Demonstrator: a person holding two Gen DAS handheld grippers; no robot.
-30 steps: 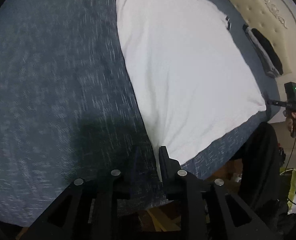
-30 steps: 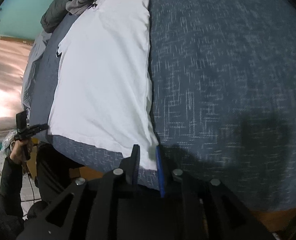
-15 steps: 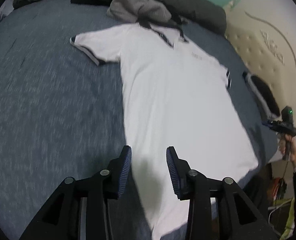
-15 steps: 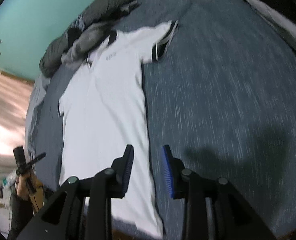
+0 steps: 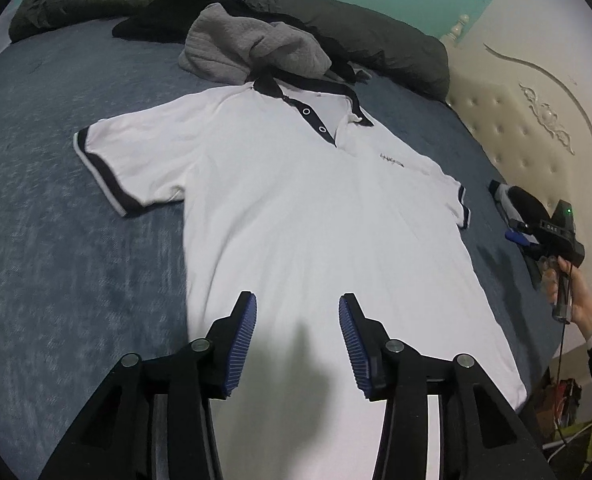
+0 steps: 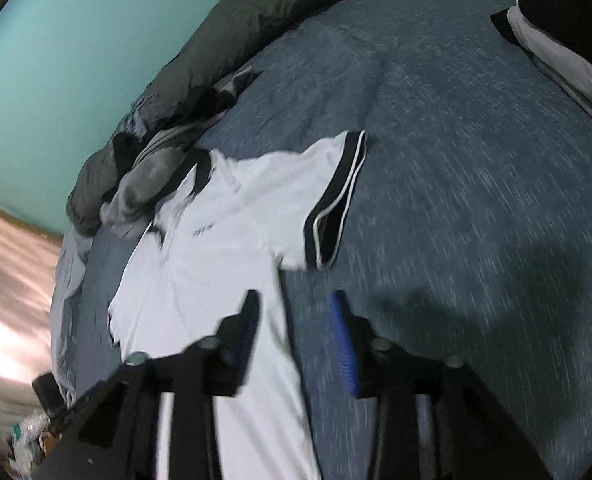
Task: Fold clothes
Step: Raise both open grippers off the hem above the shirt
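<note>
Item: white polo shirt (image 5: 296, 216), black collar and black-banded sleeves, lying front up and spread flat on the blue bed (image 5: 55, 240), filling the centre of the left wrist view and running from centre to lower left in the right wrist view. Change noted: a second ago we had both claws down at the hem, each closed on a bottom corner at the bed's edge; now the left claw (image 5: 298, 336) hangs spread over the lower body of the shirt, and the right claw (image 6: 293, 336), also spread, hangs over the shirt's side edge, holding nothing. We read this as the hem let go once the shirt lay straight, with both sleeves out and no fold yet visible, so the folding proper lies ahead. Also present: a grey knit garment (image 5: 251, 52) bunched at upper centre, touching the collar; dark clothing and an olive duvet (image 5: 376, 40) behind it; a folded black and white item (image 5: 512, 200) near the right sleeve, at right of frame; a cream padded headboard (image 5: 536, 120) beyond. In the way: the grey garment crowds the collar end. The right wrist view is motion-blurred.
</note>
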